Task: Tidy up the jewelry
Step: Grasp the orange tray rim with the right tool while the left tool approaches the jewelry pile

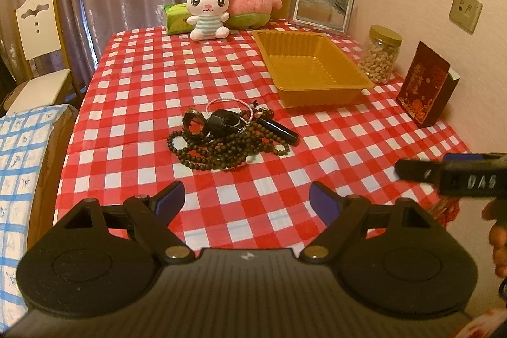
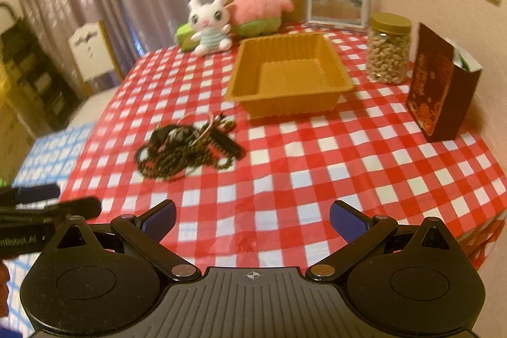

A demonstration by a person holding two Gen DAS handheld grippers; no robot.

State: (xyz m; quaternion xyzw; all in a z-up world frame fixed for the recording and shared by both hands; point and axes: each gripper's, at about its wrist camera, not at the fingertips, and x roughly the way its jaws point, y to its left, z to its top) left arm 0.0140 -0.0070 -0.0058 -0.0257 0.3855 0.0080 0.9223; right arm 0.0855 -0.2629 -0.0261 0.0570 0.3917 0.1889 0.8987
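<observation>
Jewelry pile (image 1: 229, 137) mid tablecloth (image 1: 133, 103), beads tangled w/ bracelets, tray (image 1: 312, 68) just behind it to the right, left gripper (image 1: 247, 200) & right gripper (image 2: 252, 219) near table edge, both jaws spread wide, holding nothing

Right gripper (image 2: 252, 216): jaws spread wide, nothing between them, above red-checked tablecloth (image 2: 317, 154). Jewelry pile (image 2: 187, 148): dark beads, tangled, blurred, left of centre. Orange tray (image 2: 332, 91): beyond pile. Nut jar (image 2: 388, 49), dark red box (image 2: 440, 84): right of tray.

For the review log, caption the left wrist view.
Open left tool faces tangled dark bead jewelry pile before empty orange plastic tray on red-checked tablecloth.
</observation>
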